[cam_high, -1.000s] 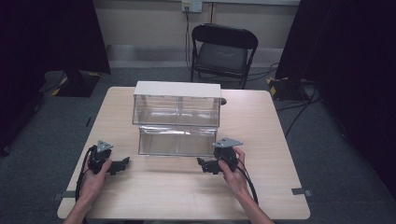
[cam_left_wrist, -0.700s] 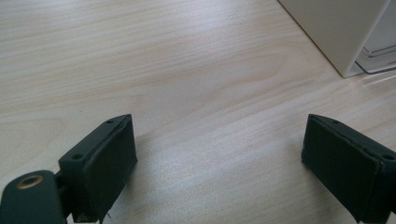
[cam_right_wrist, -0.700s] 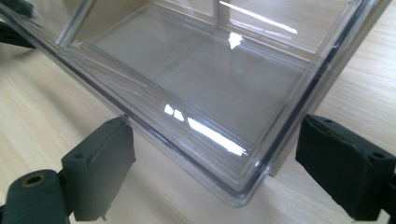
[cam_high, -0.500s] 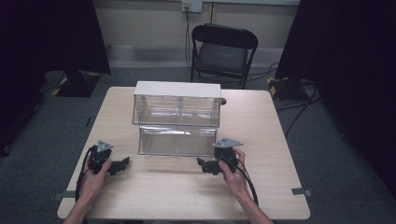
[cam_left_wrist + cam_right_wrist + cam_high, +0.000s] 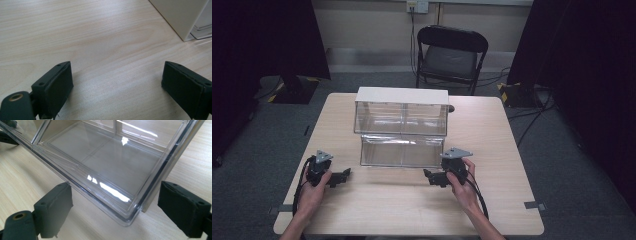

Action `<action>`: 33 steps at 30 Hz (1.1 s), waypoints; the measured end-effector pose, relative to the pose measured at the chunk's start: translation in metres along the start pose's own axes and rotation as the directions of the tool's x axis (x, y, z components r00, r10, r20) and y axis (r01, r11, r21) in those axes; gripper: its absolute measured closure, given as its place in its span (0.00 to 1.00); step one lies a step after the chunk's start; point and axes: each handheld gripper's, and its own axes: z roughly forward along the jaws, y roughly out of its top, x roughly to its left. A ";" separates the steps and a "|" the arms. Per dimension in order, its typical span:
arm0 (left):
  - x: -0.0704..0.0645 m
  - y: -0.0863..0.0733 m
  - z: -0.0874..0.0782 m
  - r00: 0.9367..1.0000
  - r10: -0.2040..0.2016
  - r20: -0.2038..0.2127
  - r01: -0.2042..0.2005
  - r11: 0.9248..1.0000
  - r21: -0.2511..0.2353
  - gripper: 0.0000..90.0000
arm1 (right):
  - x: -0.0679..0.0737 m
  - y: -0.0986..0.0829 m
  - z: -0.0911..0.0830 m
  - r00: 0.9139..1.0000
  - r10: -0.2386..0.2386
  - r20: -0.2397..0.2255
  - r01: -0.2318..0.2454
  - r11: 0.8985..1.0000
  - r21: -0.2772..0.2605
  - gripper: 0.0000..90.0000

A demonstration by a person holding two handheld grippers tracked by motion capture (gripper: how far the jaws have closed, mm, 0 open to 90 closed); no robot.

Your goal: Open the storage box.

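Up close, right claw (image 5: 113, 212) straddles drawer (image 5: 107, 157) corner.

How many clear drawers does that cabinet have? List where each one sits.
2. The upper drawer sits closed under the cabinet's white top; the lower drawer is pulled out toward the person, its corner between the right tool's jaws.

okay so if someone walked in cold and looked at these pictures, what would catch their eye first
Most striking is the clear drawer unit with a white top at the table's middle, its lower drawer pulled out toward the person. The right gripper, jaws open, sits at that drawer's front corner; the left gripper, also open, rests over bare wood.
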 end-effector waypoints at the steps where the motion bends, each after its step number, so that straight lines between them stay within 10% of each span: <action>1: 0.000 0.000 0.000 1.000 0.000 0.000 0.000 1.000 0.000 0.11 | 0.000 0.000 0.000 1.000 0.000 0.000 0.000 1.000 0.000 0.13; 33: 0.000 0.000 0.000 1.000 0.012 0.007 -0.012 1.000 0.000 0.11 | 0.001 0.004 -0.010 1.000 -0.002 -0.030 0.002 1.000 -0.016 0.14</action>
